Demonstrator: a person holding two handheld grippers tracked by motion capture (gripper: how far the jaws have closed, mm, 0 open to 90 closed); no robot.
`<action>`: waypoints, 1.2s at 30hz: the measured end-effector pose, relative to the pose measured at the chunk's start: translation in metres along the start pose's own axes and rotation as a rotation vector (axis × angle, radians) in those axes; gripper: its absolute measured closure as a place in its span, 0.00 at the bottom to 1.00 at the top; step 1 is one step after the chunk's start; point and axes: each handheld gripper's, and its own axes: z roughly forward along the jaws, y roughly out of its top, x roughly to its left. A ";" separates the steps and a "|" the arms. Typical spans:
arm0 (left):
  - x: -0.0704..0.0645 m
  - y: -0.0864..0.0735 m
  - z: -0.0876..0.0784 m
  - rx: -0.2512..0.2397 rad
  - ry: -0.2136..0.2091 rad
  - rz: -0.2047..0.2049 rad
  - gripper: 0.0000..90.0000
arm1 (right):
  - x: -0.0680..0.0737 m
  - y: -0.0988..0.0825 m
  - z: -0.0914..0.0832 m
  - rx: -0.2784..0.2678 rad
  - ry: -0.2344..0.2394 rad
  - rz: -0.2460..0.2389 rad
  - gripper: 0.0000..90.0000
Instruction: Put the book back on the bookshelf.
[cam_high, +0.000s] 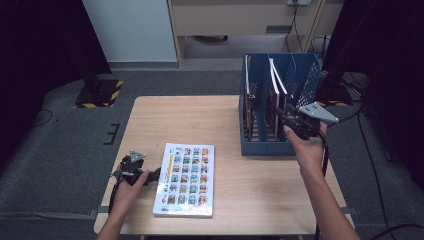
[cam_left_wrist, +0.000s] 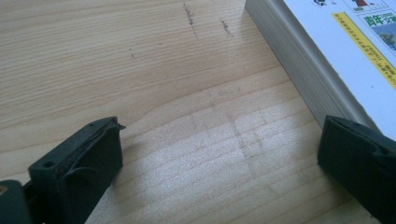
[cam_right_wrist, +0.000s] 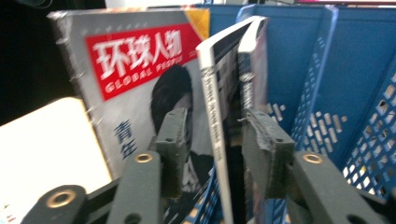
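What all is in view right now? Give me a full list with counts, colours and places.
Table: one, light wood, centre.
File rack: one, blue, with slots, right side of table.
Magazines: at least three, upright in the file rack; one with a red title block, one with a white spine.
Book: one, white cover with rows of small pictures, lying flat near the front edge.
Left gripper: black, open, on the table beside the book.
Right gripper: black, jaws either side of the white-spined magazine, a gap showing.
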 end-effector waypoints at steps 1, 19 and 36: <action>0.000 0.000 0.000 0.000 0.000 0.000 0.00 | 0.002 -0.001 -0.001 0.002 0.005 -0.004 0.63; 0.000 0.000 0.000 -0.001 -0.003 -0.002 0.00 | 0.061 -0.034 -0.011 0.028 0.105 -0.035 0.32; 0.003 0.001 -0.003 0.000 -0.031 0.005 0.02 | 0.117 -0.058 0.005 0.140 0.262 -0.074 0.18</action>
